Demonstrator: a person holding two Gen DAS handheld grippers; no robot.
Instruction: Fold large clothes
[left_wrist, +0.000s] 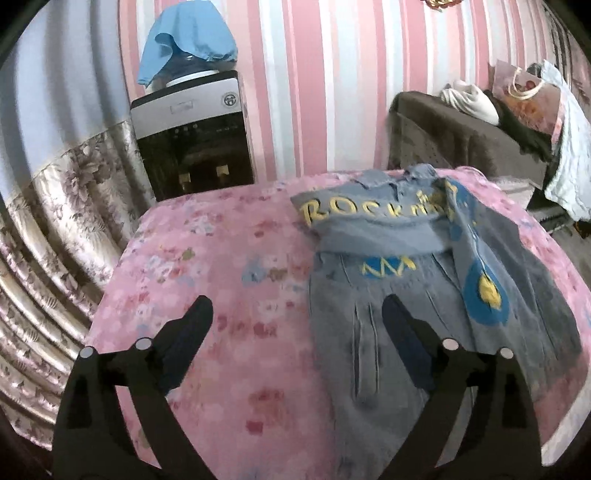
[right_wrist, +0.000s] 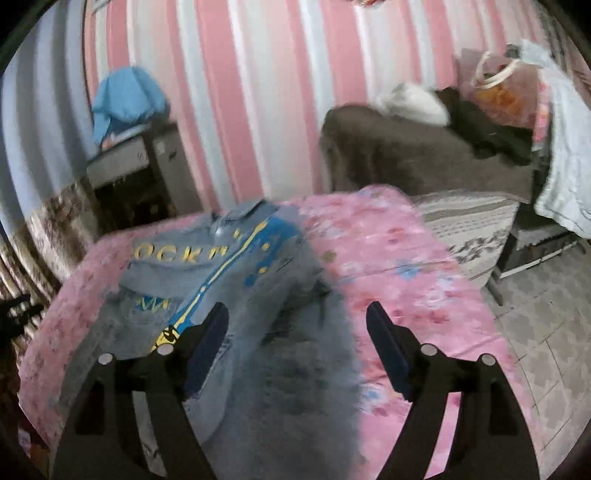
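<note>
Pink-and-white striped wallpaper (left_wrist: 317, 74) behind a pink floral bedspread (left_wrist: 207, 280). Left wrist view: grey denim garment (left_wrist: 417, 302), yellow lettering across it, partly folded on the right half of the spread; left gripper (left_wrist: 297, 310) above the garment's left edge, jaws spread wide, nothing between its 2 fingers (left_wrist: 195, 317); water dispenser (left_wrist: 192, 140) under a blue cloth (left_wrist: 188, 40) at the wall; brown-covered bed (left_wrist: 461, 136) to the right. Right wrist view, blurred: right gripper (right_wrist: 297, 317) over the garment's right edge, jaws wide apart, gripping nothing; bare spread beyond its right finger.
</note>
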